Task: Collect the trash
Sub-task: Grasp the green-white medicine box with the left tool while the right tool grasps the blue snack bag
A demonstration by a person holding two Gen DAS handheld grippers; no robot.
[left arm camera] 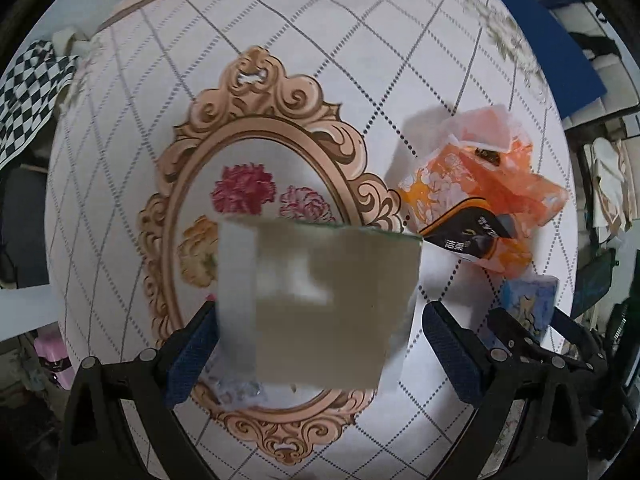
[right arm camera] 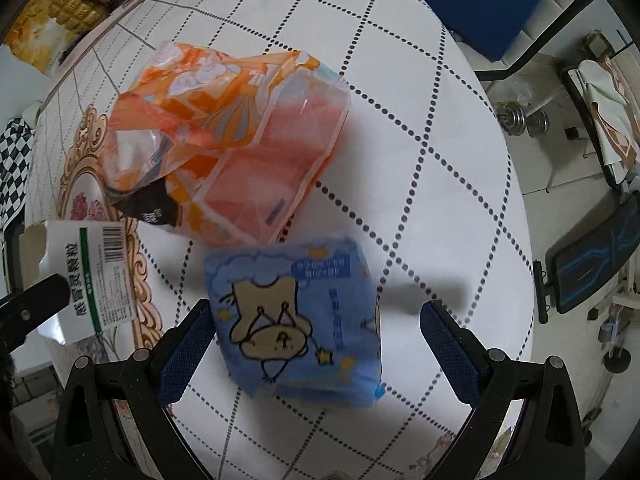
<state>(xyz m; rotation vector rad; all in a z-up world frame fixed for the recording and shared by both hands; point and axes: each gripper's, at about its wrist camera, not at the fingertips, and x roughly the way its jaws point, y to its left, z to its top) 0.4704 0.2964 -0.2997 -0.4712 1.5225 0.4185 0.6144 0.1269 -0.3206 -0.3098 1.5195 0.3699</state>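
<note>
Right hand-held gripper [right arm camera: 316, 352], jaws apart, is straddled about the blue cartoon-printed plastic packet [right arm camera: 296, 320]; left hand-held gripper [left arm camera: 316, 344], also apart, is fronted by a flattened white cardboard box [left arm camera: 316, 300].

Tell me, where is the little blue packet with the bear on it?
In the right wrist view the blue bear packet lies on the table between the right claw fingers, just below the orange wrapper.

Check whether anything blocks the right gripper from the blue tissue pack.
Nothing visible does. The blue tissue pack lies on the tablecloth between the open fingers of the right gripper, nearer the left finger. The orange wrapper lies beyond it.
</note>
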